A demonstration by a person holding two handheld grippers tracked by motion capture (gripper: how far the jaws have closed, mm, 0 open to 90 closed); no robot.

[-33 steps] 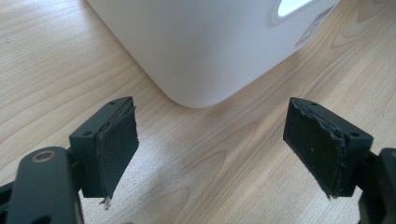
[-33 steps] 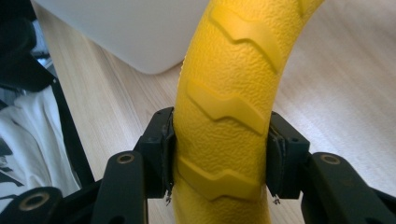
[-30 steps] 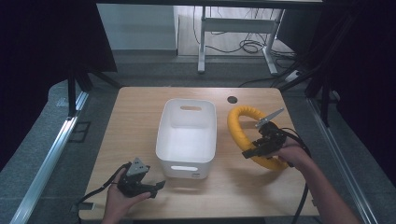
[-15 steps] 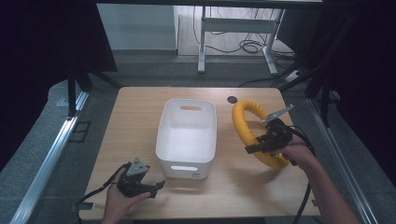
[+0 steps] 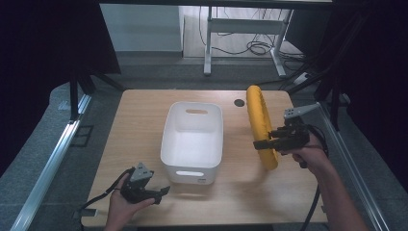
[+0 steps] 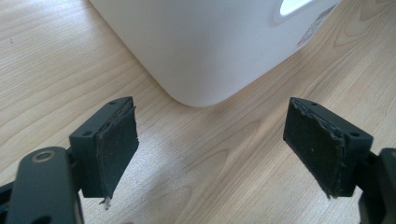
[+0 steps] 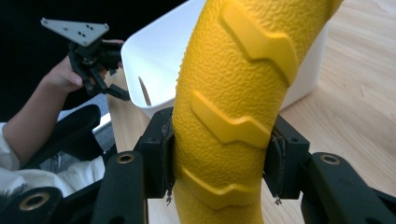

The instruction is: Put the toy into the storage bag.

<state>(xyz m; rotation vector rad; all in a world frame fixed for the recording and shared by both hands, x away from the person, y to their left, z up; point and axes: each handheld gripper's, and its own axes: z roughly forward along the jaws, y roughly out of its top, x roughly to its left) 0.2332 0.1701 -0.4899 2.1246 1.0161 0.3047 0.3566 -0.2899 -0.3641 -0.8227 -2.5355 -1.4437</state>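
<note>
One white plastic bin (image 5: 193,142) stands in the middle of the wooden table (image 5: 144,110), long side running near to far, with a handle slot in its far wall and another in its near wall. From the high view its inside looks bare and white; nothing can be made out in it.

To the right of the bin, a yellow ring (image 5: 261,126) with raised zigzag ridges stands on edge, its lower part at the tabletop and its top tipped toward the far side. The right gripper (image 5: 263,143) is clamped across the ring's near lower part. In the right gripper view both black pads press against the ring's (image 7: 233,107) pebbled sides, and the bin's (image 7: 159,56) rim shows behind it. The ring is close beside the bin's right wall, though whether they touch cannot be told.

The left gripper (image 5: 161,191) rests low in the person's hand at the near left of the table, just beside the bin's near left corner. Its jaws are spread wide with only bare wood between them, and the left gripper view shows the bin's (image 6: 205,42) rounded corner just beyond the pads (image 6: 116,144).

A small dark round hole (image 5: 239,102) sits in the tabletop on the far side, right of the bin.
</note>
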